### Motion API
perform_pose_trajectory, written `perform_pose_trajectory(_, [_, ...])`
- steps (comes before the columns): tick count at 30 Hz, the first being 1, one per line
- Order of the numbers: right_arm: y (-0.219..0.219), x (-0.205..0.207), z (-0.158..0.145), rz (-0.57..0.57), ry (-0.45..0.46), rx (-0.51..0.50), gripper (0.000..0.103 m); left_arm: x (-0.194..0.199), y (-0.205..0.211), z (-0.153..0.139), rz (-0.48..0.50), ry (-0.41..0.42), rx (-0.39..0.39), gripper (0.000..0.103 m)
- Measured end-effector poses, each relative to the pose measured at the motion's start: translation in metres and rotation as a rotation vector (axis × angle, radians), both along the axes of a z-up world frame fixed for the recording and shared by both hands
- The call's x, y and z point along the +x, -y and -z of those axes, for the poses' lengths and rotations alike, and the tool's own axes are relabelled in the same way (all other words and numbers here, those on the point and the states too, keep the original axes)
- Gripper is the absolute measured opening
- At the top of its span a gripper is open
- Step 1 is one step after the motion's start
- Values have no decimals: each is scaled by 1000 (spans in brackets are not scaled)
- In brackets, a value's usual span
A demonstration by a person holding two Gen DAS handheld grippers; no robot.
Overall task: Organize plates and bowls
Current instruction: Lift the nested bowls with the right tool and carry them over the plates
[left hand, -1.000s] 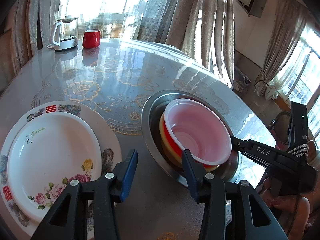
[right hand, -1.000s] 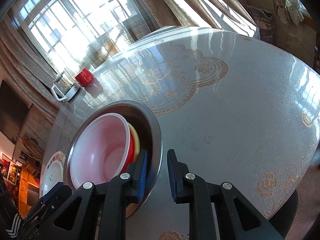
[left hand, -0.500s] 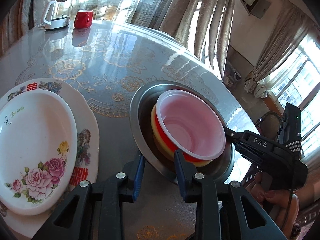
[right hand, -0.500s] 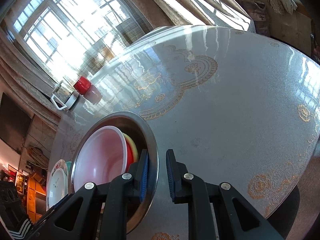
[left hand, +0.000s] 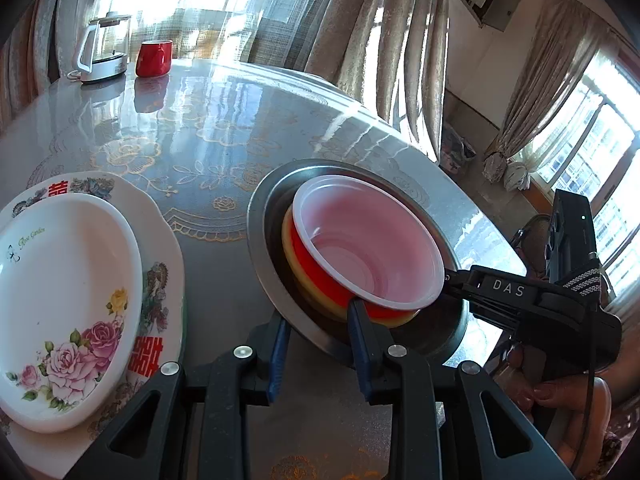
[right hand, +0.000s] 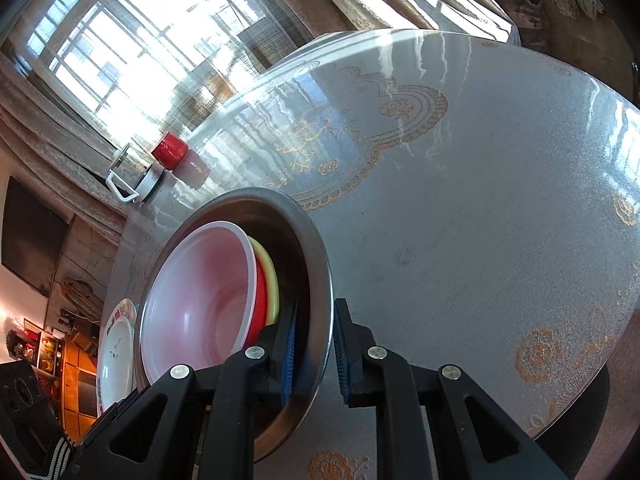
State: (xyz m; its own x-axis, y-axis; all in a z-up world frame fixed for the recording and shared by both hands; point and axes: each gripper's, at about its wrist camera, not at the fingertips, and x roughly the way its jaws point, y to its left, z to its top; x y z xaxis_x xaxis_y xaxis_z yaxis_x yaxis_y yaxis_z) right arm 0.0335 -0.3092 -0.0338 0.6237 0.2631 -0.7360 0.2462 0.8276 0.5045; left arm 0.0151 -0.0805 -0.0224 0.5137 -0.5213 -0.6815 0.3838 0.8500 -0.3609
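Sunlit curtains and tall windows ring a round glossy tabletop [left hand: 224,128] patterned with gold flowers. Near its front edge sits one steel basin [left hand: 264,248], and nested in it are three plastic bowls: a translucent pink-white bowl [left hand: 372,248] on top, a red bowl [left hand: 316,268] under it and a yellow bowl [left hand: 290,248] at the bottom.

I hold both tools on that basin. My left gripper [left hand: 318,340] has just been closing; its jaws now stand narrow across the basin's near rim, one blue pad outside the rim, the other inside against the stacked bowls. Whether the pads actually press the metal I cannot tell from here. My right gripper [right hand: 316,344] grips the opposite side: jaws drawn nearly together with the steel rim [right hand: 326,320] pinched between them, one pad inside the basin, one outside. From the left wrist view that tool reaches in from the right, with my hand [left hand: 560,396] below it.

Left of the basin, well apart from it, lie two plates stacked: a white rose-printed plate [left hand: 68,304] on a larger scalloped plate [left hand: 160,240].

At the tabletop's far edge stand one glass kettle [left hand: 104,48] and one red mug [left hand: 154,58].
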Motion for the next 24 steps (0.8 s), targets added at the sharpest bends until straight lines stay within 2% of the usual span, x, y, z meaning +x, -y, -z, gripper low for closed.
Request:
perform_pose_trajectory(4, [-6, -2, -3, -12, 9, -31, 14, 0, -2, 1, -5, -3, -1, 29])
perform_pose_trajectory(12, [-8, -7, -8, -18, 10, -27, 14, -6, -6, -5, -8, 25, 3, 30])
perform_pose_trajectory(24, [-13, -12, -34, -39, 54, -57, 14, -15, -23, -29, -25, 74, -25, 30])
